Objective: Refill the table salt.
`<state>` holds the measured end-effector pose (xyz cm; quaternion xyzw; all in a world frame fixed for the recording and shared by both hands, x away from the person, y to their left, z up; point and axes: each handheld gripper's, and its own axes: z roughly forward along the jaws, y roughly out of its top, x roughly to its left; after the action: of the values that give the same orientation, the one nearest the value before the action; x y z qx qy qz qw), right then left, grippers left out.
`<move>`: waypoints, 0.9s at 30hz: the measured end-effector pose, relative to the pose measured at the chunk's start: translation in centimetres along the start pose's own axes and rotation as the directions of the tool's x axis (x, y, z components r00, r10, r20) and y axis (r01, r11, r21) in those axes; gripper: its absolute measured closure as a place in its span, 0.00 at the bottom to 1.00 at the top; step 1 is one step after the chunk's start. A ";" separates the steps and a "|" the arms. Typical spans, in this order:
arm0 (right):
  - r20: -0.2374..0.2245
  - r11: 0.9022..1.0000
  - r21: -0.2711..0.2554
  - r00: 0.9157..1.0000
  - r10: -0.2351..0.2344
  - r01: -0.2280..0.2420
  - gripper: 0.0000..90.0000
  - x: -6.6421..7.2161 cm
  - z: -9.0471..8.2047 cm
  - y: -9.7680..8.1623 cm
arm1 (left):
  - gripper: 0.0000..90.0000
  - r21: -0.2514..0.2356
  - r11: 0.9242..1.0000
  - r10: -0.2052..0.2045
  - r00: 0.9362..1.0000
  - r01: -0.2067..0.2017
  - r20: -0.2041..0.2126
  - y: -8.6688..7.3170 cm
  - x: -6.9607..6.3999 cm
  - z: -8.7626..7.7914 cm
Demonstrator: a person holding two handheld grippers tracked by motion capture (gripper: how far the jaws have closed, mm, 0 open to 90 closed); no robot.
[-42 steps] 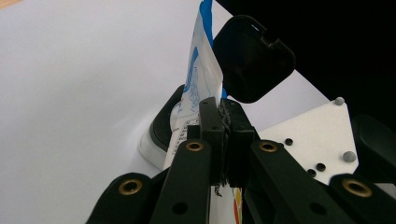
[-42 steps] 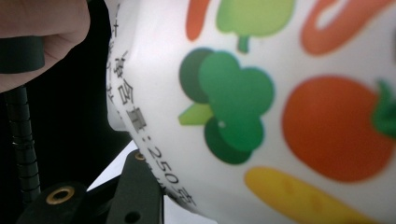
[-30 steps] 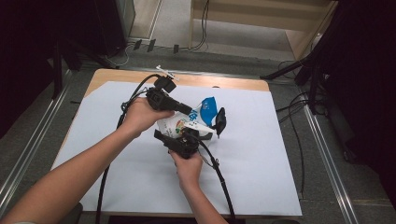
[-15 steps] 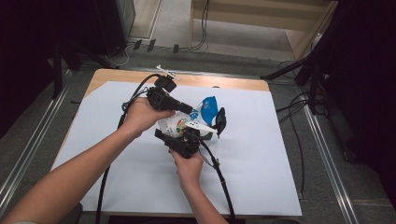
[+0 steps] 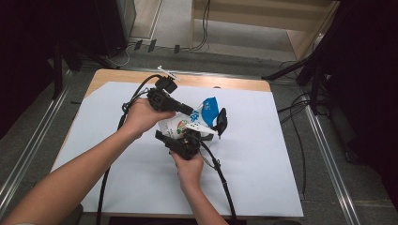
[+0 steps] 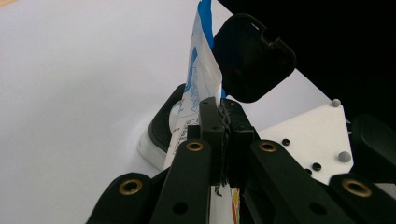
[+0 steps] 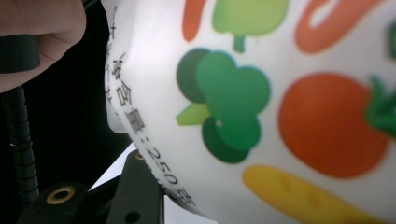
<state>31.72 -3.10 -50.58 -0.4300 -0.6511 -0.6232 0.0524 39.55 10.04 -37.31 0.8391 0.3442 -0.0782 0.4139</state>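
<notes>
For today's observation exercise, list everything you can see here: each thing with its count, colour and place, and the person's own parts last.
Pouch: one, white and blue with printed vegetables, held above the middle of the sheet.
Cap: one, black, flipped open at the pouch's far end.
Sheet: one, white, covering the table.
Table: one, wooden, edge showing beyond the sheet.
Left gripper: one, black, shut on the pouch's flat edge.
Right gripper: one, black, against the pouch's body from the near side.
Hands: two, one on each gripper.
</notes>
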 end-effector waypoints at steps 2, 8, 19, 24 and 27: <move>-0.004 1.000 -0.004 1.000 0.007 -0.007 0.69 0.0 0.0 0.1 | 1.00 -0.001 1.000 0.001 1.000 -0.001 -0.001 0.1 0.0 0.0; -0.008 1.000 -0.006 1.000 0.018 -0.018 0.69 0.0 0.0 0.1 | 1.00 -0.003 1.000 0.001 1.000 -0.001 -0.003 0.1 0.0 0.0; -0.012 1.000 -0.012 1.000 0.021 -0.022 0.70 0.1 0.1 0.1 | 1.00 -0.007 1.000 0.000 1.000 0.000 -0.003 0.1 0.0 -0.1; -0.011 1.000 -0.012 1.000 0.022 -0.022 0.70 0.1 0.2 0.1 | 1.00 -0.007 1.000 0.003 1.000 -0.003 -0.003 0.1 0.0 -0.2; -0.007 1.000 -0.011 1.000 0.020 -0.020 0.70 0.2 0.2 0.1 | 1.00 -0.007 1.000 0.005 1.000 -0.005 -0.001 0.0 0.0 -0.2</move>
<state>31.78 -2.90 -50.42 -0.4346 -0.6431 -0.6278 0.0583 39.53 10.17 -37.17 0.8385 0.3427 -0.0755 0.4168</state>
